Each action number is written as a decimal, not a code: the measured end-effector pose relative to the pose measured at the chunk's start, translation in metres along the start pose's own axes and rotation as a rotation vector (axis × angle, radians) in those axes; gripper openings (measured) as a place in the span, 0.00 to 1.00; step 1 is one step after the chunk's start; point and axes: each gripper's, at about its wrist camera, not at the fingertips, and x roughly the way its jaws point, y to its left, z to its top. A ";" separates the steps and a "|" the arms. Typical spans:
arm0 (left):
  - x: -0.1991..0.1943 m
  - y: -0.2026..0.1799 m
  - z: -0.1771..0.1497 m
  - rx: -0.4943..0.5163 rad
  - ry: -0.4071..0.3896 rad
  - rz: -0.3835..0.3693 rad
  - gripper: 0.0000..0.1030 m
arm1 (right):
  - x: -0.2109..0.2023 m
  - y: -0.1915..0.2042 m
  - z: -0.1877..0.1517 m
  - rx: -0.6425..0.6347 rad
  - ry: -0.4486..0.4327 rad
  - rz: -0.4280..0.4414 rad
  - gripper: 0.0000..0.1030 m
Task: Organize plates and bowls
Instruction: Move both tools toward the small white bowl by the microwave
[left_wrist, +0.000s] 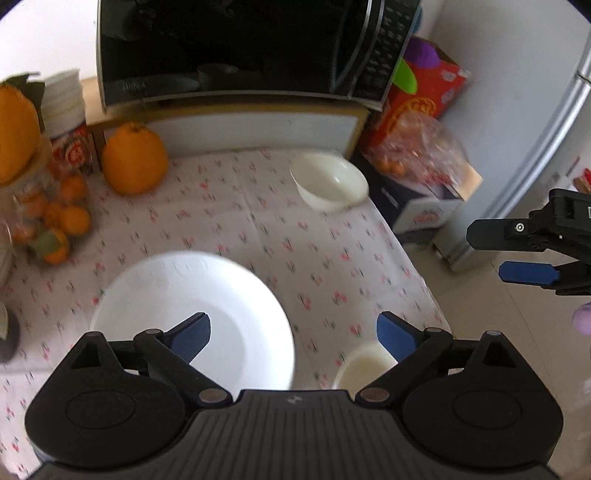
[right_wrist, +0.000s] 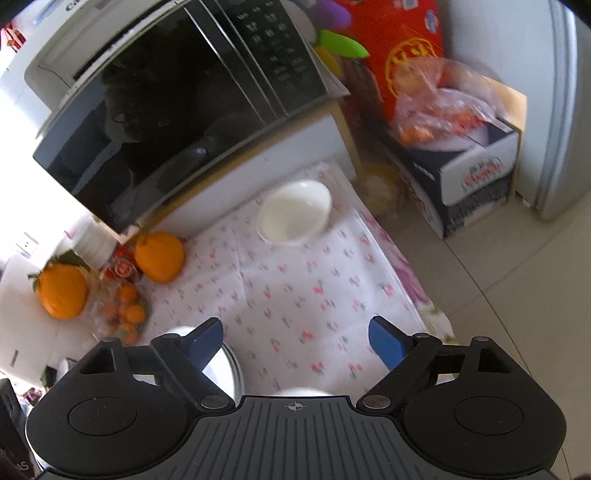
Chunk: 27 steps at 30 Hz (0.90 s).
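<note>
A large white plate (left_wrist: 192, 317) lies on the floral tablecloth (left_wrist: 280, 236) right under my left gripper (left_wrist: 293, 334), which is open and empty above its right edge. A small white bowl (left_wrist: 364, 365) sits by the left gripper's right finger. A second white bowl (left_wrist: 328, 181) stands at the table's far right, also in the right wrist view (right_wrist: 295, 212). My right gripper (right_wrist: 295, 341) is open and empty above the table; it shows at the right in the left wrist view (left_wrist: 517, 251). The plate's edge (right_wrist: 231, 369) shows by its left finger.
A black microwave (left_wrist: 240, 48) stands on a shelf at the back. Large oranges (left_wrist: 133, 162) and a jar of small oranges (left_wrist: 55, 221) stand at the left. Boxes and a bag of fruit (left_wrist: 417, 155) sit on the floor right of the table, beside a fridge (left_wrist: 546, 140).
</note>
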 end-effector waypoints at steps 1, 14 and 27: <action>0.002 0.000 0.006 0.001 -0.006 0.008 0.95 | 0.003 0.003 0.005 -0.005 -0.001 0.008 0.86; 0.035 0.019 0.066 0.039 -0.058 0.130 0.98 | 0.065 0.010 0.056 0.026 0.002 0.068 0.87; 0.114 0.036 0.108 -0.061 -0.100 0.015 0.93 | 0.155 -0.055 0.066 0.266 -0.026 0.194 0.91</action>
